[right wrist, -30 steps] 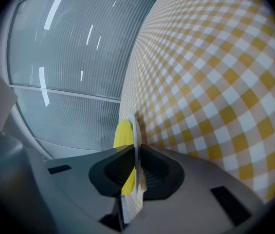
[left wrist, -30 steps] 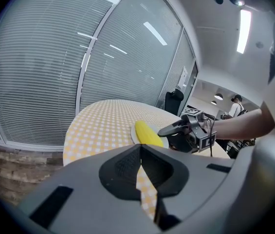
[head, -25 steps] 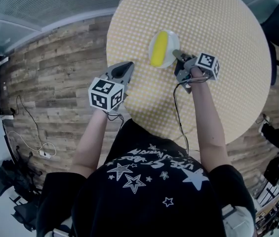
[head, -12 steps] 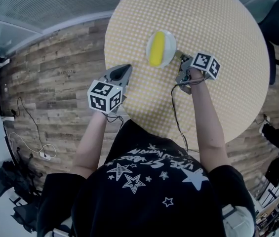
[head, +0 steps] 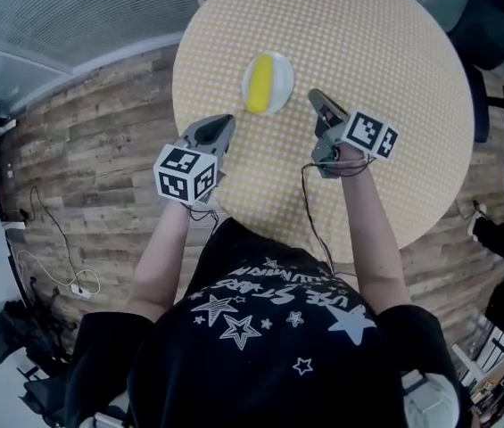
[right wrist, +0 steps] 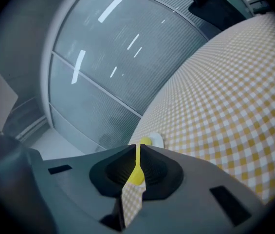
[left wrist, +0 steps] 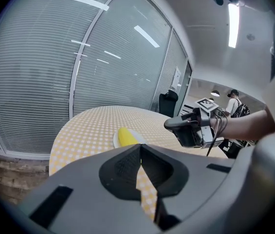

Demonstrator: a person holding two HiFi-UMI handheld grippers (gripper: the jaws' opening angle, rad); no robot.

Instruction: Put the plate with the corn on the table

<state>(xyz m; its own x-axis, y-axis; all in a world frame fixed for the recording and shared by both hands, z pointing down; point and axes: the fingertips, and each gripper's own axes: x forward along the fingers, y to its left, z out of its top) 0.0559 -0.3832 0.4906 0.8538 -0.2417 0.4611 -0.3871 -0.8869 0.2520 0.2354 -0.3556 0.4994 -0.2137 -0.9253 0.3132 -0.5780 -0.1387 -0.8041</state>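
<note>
A yellow corn cob point(head: 260, 82) lies on a small white plate point(head: 283, 72) that rests on the round yellow-checked table point(head: 376, 43), near its left side. My right gripper point(head: 314, 94) hovers just right of the plate, apart from it, shut and empty. My left gripper point(head: 225, 121) hangs at the table's near-left edge, below the plate, shut on nothing. In the left gripper view the corn point(left wrist: 127, 136) and plate point(left wrist: 116, 140) lie beyond the shut jaws, with the right gripper point(left wrist: 169, 125) to their right. The right gripper view shows the corn point(right wrist: 145, 141) past its narrow slit.
A black chair point(head: 492, 12) stands at the table's far right. Wood floor point(head: 91, 176) with loose cables point(head: 51, 261) lies to the left. Glass walls with blinds point(left wrist: 40, 72) ring the table's far side. A person point(left wrist: 233, 99) stands in the distance.
My right gripper, which was against the plate's right rim, has drawn back and to the right. The plate with the corn stays on the table. The left gripper barely moved.
</note>
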